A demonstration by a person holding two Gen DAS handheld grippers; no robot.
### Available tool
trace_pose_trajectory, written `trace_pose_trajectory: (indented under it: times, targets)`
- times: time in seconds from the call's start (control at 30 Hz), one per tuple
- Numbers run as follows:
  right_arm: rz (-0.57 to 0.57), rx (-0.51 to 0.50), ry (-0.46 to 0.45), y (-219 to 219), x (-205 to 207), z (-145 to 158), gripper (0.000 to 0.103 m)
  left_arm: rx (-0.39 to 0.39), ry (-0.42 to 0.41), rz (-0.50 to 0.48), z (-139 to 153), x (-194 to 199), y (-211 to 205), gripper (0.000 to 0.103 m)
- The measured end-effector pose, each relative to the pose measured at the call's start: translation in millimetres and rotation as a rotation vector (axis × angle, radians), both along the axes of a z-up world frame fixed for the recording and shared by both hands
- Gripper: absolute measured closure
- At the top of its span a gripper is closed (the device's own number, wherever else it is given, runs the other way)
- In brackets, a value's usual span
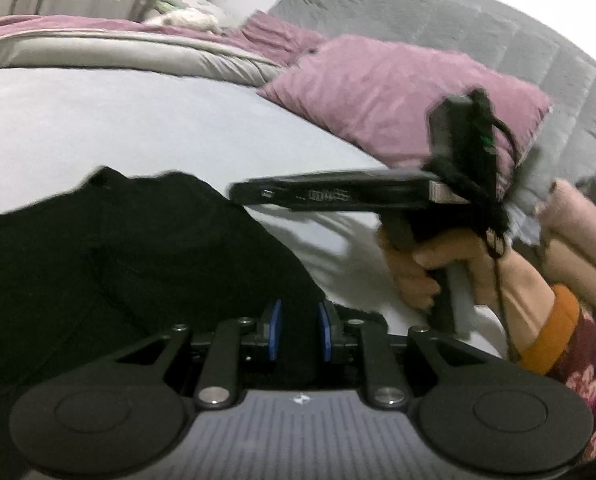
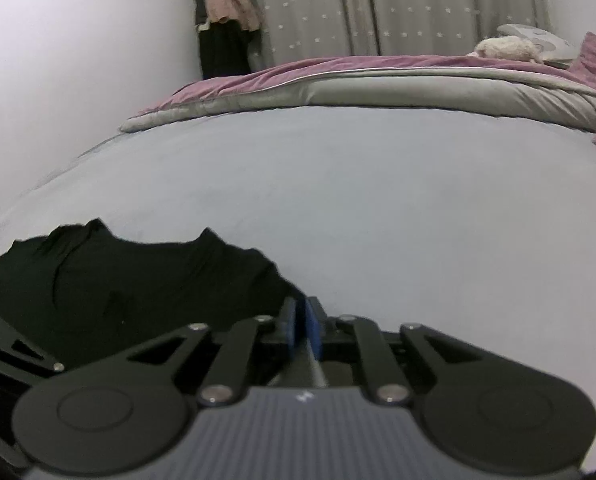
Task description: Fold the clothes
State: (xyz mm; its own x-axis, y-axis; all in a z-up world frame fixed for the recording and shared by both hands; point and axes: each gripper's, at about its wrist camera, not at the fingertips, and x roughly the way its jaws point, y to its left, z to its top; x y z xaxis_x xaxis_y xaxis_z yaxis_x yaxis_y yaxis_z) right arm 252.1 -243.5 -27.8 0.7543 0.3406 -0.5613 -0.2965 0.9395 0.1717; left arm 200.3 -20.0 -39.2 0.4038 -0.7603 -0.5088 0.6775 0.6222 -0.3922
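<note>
A black garment (image 1: 110,256) lies spread on the pale grey bed sheet (image 1: 138,120); it also shows in the right wrist view (image 2: 130,280). My left gripper (image 1: 298,328) is open, its blue pads apart, with the garment's near edge right under and between them. My right gripper (image 2: 301,326) has its blue pads almost together just past the garment's right edge, with only sheet behind; nothing shows between them. In the left wrist view the right gripper's body (image 1: 338,194) is held in a hand above the sheet, to the garment's right.
A purple pillow (image 1: 398,96) and a grey padded headboard (image 1: 478,32) are at the right. A folded grey and purple duvet (image 2: 378,88) lies across the far side of the bed. Starred curtains (image 2: 378,4) and hanging clothes (image 2: 226,20) are behind. Folded beige cloth (image 1: 578,240) lies far right.
</note>
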Motion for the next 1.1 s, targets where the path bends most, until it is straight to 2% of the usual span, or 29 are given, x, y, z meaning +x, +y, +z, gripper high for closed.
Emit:
trace_pose_trajectory:
  times: [0.13,0.23,0.33,0.5,0.67,0.87,1.1]
  targets:
    - [-0.004,0.045,-0.029,-7,-9,11,0.075,-0.015,-0.014,0.104,1,6,11,0.084]
    - [-0.003,0.039,-0.041,-4,-13,20,0.071,-0.007,-0.009,0.204,-1,12,14,0.078]
    - [0.002,0.026,-0.038,3,-15,27,0.069,-0.032,0.010,0.285,0,17,22,0.077]
    - [-0.007,0.018,-0.017,16,-19,44,0.066,-0.078,0.040,0.392,13,22,39,0.063]
    - [0.005,0.013,-0.005,39,-28,68,0.060,-0.024,0.069,0.465,30,22,55,0.061]
    - [0.025,0.032,-0.012,77,-32,91,0.055,0.030,0.091,0.571,46,10,105,0.060]
    - [0.035,0.077,0.004,124,-31,102,0.052,0.161,0.079,0.721,58,-5,157,0.058]
